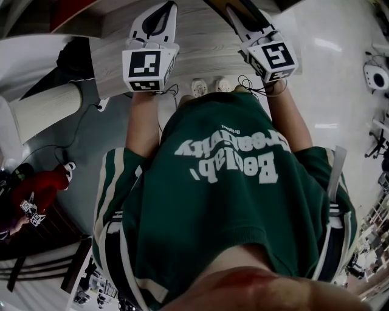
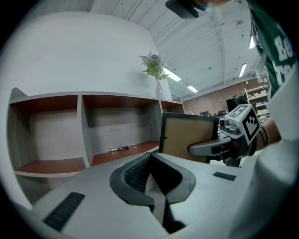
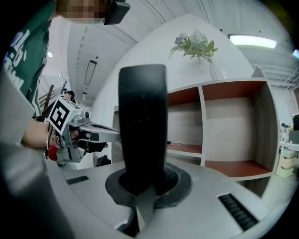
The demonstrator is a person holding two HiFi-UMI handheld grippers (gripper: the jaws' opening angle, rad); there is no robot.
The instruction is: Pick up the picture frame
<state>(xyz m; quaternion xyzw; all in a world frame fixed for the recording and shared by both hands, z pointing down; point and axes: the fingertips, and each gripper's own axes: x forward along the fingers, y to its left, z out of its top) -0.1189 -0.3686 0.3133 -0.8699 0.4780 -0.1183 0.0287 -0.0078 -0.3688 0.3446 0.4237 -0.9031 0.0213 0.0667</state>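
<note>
The picture frame (image 2: 189, 136), black-edged with a tan back, stands upright in front of the shelf. My right gripper (image 2: 192, 149) is shut on its lower edge. In the right gripper view the frame (image 3: 142, 126) shows edge-on as a dark upright bar that rises from between the jaws of the right gripper (image 3: 142, 184). My left gripper (image 2: 150, 158) hovers to the left of the frame with its pads meeting at the tips and nothing between them. In the head view both grippers, left (image 1: 163, 15) and right (image 1: 243, 18), point forward, away from the body.
A white cubby shelf (image 2: 84, 130) with red-brown compartments stands ahead, seen also as the shelf (image 3: 224, 121) in the right gripper view. A vase of flowers (image 2: 156, 74) stands on top. A pen (image 2: 119, 149) lies in the middle compartment. A person in red (image 1: 42, 188) is at the left.
</note>
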